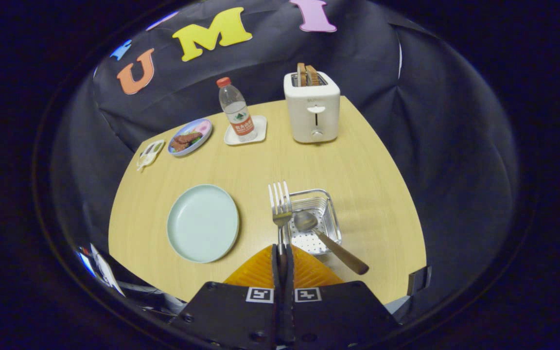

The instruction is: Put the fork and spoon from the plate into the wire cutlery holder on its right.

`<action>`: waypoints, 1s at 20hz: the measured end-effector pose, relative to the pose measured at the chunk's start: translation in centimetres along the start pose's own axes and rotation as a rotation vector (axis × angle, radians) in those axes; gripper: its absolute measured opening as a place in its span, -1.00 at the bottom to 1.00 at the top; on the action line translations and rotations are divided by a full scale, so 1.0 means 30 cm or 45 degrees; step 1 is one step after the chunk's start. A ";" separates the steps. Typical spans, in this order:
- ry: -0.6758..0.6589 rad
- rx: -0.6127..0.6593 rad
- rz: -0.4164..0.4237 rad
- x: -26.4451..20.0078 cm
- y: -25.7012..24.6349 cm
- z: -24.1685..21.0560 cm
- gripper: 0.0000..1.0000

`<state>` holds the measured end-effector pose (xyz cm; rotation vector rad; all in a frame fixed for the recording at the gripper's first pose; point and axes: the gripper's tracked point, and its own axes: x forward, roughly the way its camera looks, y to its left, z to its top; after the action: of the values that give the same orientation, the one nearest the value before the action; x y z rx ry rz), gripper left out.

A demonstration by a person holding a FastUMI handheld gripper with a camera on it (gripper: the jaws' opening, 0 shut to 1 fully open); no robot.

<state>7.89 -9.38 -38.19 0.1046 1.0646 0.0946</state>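
The hand-held gripper (282,255) is closed tight on the handle of the silver metal fork (280,206), whose tines stand upright just over the left rim of the square wire cutlery holder (331,221). The metal spoon with a brown wooden handle (326,238) already rests in that holder, handle leaning out toward the near edge of the pale wooden surface (367,165). The round pale-green plate (202,222) lies bare to the left. The fork's placement seems underway; next it likely needs shifting right and lowering before release.
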 end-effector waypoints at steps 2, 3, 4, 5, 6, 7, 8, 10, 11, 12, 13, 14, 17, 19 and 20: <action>0.066 -0.035 -0.010 -0.012 -0.036 -0.022 -0.98; 0.084 -0.065 -0.033 -0.016 -0.065 -0.026 -0.98; 0.094 -0.087 -0.048 -0.018 -0.085 -0.023 -0.98; 0.104 -0.100 -0.059 -0.017 -0.101 -0.023 -0.98; 0.118 -0.099 -0.063 -0.016 -0.112 -0.022 -0.98; 0.137 -0.092 -0.054 -0.018 -0.116 -0.020 -0.98; 0.166 -0.089 -0.034 -0.019 -0.113 -0.018 -0.98; 0.227 -0.088 0.013 -0.018 -0.107 -0.012 -0.93; 0.251 -0.092 0.021 -0.016 -0.108 -0.003 -0.93; 0.260 -0.092 0.014 -0.016 -0.114 0.010 -0.93; 0.263 -0.088 0.003 -0.011 -0.120 0.025 -0.93; 0.275 -0.085 -0.014 -0.005 -0.125 0.034 -0.93; 0.340 -0.083 0.001 0.004 -0.104 0.024 -0.93; 0.392 -0.079 -0.001 0.011 -0.105 0.007 -0.93; 0.415 -0.065 -0.003 0.016 -0.105 0.003 -0.93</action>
<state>8.28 -12.44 -38.99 0.0417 1.3866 0.1399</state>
